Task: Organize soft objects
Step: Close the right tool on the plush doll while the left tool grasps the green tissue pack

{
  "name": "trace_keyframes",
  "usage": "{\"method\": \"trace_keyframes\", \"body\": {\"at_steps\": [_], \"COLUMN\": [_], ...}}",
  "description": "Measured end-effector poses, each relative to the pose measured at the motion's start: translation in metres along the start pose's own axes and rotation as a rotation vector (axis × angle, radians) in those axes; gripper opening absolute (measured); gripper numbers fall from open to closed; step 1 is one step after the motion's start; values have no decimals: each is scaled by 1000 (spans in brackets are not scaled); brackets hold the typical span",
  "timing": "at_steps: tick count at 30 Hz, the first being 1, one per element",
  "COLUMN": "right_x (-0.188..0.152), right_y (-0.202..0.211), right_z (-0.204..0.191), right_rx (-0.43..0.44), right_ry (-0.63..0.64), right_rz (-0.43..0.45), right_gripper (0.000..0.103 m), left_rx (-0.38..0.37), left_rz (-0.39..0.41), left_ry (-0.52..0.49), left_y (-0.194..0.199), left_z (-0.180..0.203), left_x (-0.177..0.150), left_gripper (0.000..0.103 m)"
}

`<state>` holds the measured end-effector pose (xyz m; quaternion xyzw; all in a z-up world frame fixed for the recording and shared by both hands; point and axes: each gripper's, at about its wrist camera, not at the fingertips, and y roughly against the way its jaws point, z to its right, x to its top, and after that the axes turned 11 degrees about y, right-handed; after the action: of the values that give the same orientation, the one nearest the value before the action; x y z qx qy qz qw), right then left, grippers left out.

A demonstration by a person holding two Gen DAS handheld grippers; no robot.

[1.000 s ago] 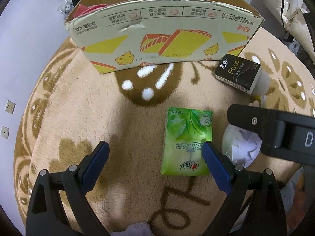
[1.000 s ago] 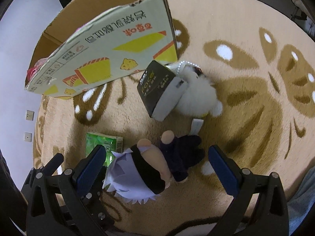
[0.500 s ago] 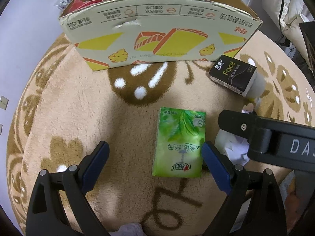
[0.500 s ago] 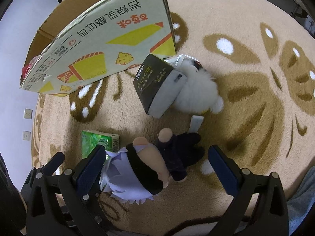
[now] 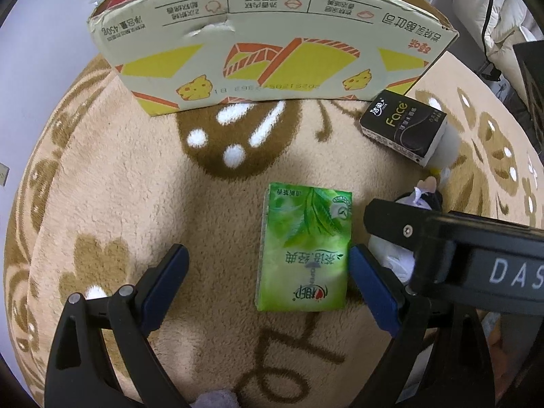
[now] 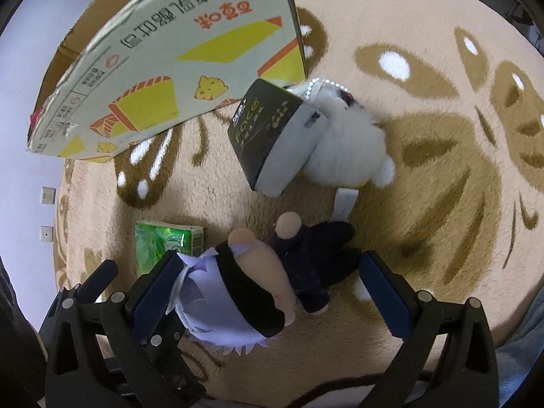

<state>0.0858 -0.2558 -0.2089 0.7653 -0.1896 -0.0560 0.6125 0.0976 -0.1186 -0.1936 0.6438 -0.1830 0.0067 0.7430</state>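
Judging from how things lie, most of the sorting is not yet done. Four soft items are seen out on the patterned rug (image 5: 102, 183): a green tissue pack (image 5: 304, 250), a black tissue pack (image 6: 272, 134) leaning on a white fluffy plush (image 6: 350, 146), and a small doll (image 6: 272, 278) with pale lilac hair and dark clothes. Only something red or pink is glimpsed inside the cardboard box (image 5: 265, 51) at its far left corner — what it is cannot be told.

The left hand-held gripper (image 5: 268, 285) is held low over the rug with its jaws wide apart; the green tissue pack lies flat between them, nearer the right finger, and contact cannot be made out. The right hand-held gripper (image 6: 268, 292) is likewise spread wide, nothing clamped, with the doll lying between its fingers — the hair close against the left one, the dark body well short of the right.

Both grasps appear to be at the approach stage. A closing on each item, a lift and a drop into the box would be called for, after which the black pack and the white plush would remain. Being soft, the doll is likely to squash and sag when gripped.
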Motion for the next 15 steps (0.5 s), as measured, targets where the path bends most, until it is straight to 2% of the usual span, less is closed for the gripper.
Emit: {"method": "trace_keyframes", "body": {"at_steps": [7, 11, 15], "right_x": [-1, -1, -3], "right_y": [0, 1, 2], "right_z": [3, 7, 7], "right_rx": [8, 8, 9], "right_ry": [-9, -7, -9], "right_rz": [11, 11, 8], "right_gripper": [103, 103, 103], "left_rx": [-18, -60, -92], "left_rz": [-5, -28, -36], "left_ry": [17, 44, 46], "left_y": [-2, -3, -1], "left_z": [0, -6, -5], "left_x": [1, 0, -3], "left_gripper": [92, 85, 72]}}
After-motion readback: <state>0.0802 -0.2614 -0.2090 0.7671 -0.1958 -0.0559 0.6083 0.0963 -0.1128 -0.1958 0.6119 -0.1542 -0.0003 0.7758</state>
